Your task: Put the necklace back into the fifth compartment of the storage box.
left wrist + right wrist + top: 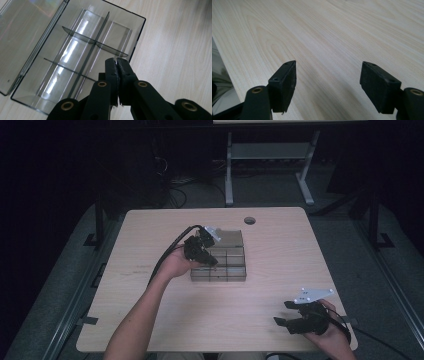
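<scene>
A pale wooden table with a small round hole near its far edge stands in a dark room, with grey floor around it and a white metal frame at the top middle of the high view. In the middle of the picture lies a clear plastic box with little walls inside and its lid open flat, and the left gripper hangs over the box's rim with its jaws pressed together on nothing. At the lower right the right gripper sits above bare wood, jaws wide apart and empty.
</scene>
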Motion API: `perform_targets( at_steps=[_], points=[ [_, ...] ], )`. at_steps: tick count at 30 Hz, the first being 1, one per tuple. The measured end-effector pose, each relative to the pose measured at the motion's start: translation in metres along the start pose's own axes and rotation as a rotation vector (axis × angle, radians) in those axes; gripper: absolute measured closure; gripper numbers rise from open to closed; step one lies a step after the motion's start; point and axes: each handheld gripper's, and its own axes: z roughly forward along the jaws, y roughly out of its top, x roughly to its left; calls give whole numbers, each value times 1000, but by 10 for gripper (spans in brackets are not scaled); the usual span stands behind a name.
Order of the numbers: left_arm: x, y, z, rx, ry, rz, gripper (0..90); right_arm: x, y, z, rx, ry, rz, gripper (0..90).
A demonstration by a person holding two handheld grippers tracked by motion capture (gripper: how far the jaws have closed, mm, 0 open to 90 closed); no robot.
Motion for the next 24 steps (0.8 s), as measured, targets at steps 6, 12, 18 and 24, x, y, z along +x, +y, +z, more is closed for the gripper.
perform_targets(
  at_steps=[6, 12, 18, 24],
  points=[
    [1, 7, 6, 1, -4, 4, 876, 0, 0, -1, 0, 1, 5, 292],
    [4, 10, 10, -2, -2, 1, 876, 0, -1, -1, 0, 3, 11, 293],
    [7, 10, 16, 4, 0, -6, 875, -1, -1, -2, -4, -1, 9, 293],
    [10, 9, 20, 7, -1, -18, 875, -1, -2, -2, -2, 0, 11, 293]
  ],
)
